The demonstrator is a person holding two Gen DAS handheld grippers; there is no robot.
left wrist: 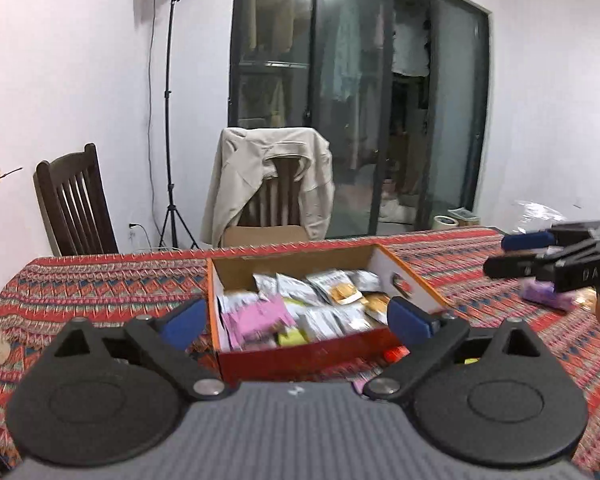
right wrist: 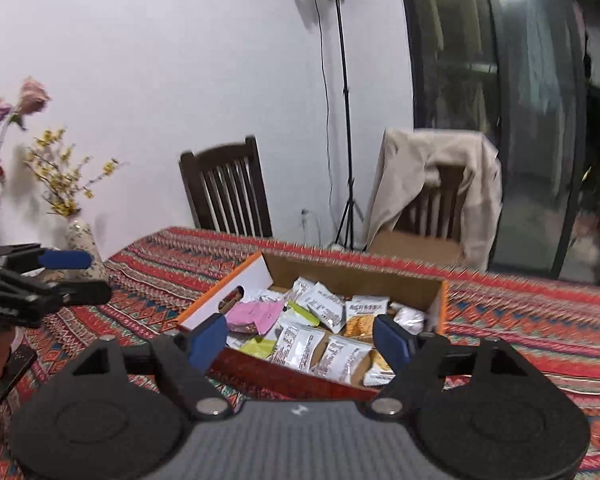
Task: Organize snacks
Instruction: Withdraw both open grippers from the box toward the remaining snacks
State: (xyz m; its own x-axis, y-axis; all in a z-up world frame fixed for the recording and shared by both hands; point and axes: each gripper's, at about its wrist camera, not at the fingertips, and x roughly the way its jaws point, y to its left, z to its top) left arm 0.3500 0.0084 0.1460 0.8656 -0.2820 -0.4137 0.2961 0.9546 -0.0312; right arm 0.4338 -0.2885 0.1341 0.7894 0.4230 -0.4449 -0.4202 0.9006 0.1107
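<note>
My left tongs (left wrist: pixel 296 318) hang spread wide with nothing between them, facing the orange box (left wrist: pixel 300 354) on the tabletop (left wrist: pixel 100 280). White, pink and yellow snack packets (right wrist: pixel 324 336) fill that box. My right tongs (right wrist: pixel 300 340) gape apart too, also bare.

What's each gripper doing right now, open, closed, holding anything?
Left gripper: open, jaws wide apart, holding nothing, above the near end of the snack box.
Right gripper: open, holding nothing, over the same box.
</note>
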